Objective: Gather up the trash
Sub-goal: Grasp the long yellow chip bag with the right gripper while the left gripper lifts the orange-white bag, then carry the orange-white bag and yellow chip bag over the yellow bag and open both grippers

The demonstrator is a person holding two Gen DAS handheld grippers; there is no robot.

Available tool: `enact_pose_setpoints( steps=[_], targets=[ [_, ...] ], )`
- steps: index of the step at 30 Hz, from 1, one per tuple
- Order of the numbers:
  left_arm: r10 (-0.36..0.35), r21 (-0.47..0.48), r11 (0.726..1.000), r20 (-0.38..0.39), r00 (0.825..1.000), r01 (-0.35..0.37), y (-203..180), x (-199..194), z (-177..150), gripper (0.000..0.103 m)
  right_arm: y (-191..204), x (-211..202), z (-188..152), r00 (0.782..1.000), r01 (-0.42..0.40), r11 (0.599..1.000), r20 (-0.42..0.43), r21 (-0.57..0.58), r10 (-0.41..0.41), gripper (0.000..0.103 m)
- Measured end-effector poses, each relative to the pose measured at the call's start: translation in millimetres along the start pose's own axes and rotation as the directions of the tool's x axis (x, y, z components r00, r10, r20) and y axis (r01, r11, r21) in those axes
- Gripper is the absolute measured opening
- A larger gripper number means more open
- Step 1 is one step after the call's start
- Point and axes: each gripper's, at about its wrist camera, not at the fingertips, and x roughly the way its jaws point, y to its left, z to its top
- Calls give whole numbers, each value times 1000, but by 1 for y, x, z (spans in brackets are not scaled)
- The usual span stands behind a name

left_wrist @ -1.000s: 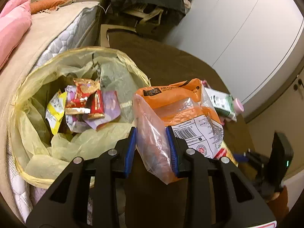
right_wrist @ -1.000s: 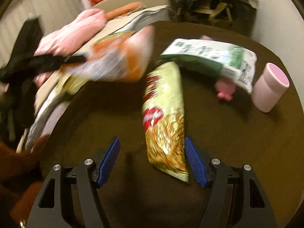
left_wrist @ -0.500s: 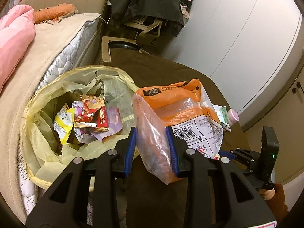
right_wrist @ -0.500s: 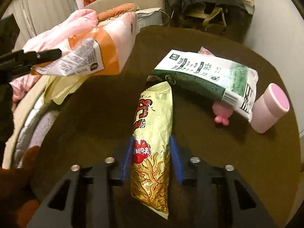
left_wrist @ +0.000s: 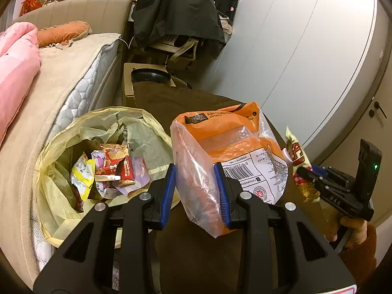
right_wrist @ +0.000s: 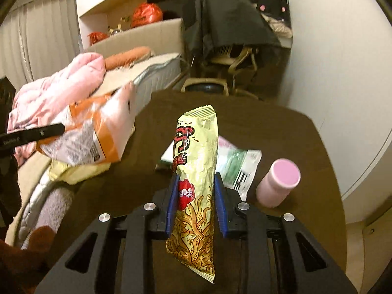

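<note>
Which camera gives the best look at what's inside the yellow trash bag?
The left wrist view: it looks down into the open yellow trash bag, showing the wrappers inside. The right wrist view catches only a crumpled yellow edge beneath the orange bag.

My left tool (left_wrist: 196, 191) carries the orange bag (left_wrist: 227, 152) just beside the bin (left_wrist: 49, 176), whose yellow liner mouth stands open with wrappers (left_wrist: 110, 169) low inside, so there is room above them. The bed (left_wrist: 61, 78) crowds the bin's far side. My right tool (right_wrist: 194, 203) has just been closing on the noodle packet (right_wrist: 196, 171) and grips it above the brown worktop (right_wrist: 281, 132). Under and right of it lie a green-and-white packet (right_wrist: 242, 169) and a pink cup (right_wrist: 279, 183). To its left the worktop is bare, but the orange bag hangs across the way to the bin.
</note>
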Motion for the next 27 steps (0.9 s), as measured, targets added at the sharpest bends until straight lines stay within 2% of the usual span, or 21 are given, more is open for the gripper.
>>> enact_pose_setpoints(
  steps=[7,14,20,24,27],
  targets=[
    [-1,-10,1000,7,1000,1,2,-3,2,29,6,-13,14,999,-11,1000,37,-11,11,26],
    [42,-35,999,49,998,-41,24,-20,8,29,30,-14,37,996,-45,997,80,-67,50,26],
    [197,-102,977,90,976,-187,78,-51,22,29,72,1,67,985,-131,981,90,-140,144,26],
    [269,-123,957,46,962,-261,116,-60,18,29,109,26,83,972,-213,961,60,-178,227,26],
    [272,-116,956,0,962,-270,134,-53,12,29,140,53,94,955,-287,937,11,-201,295,26]
  ],
)
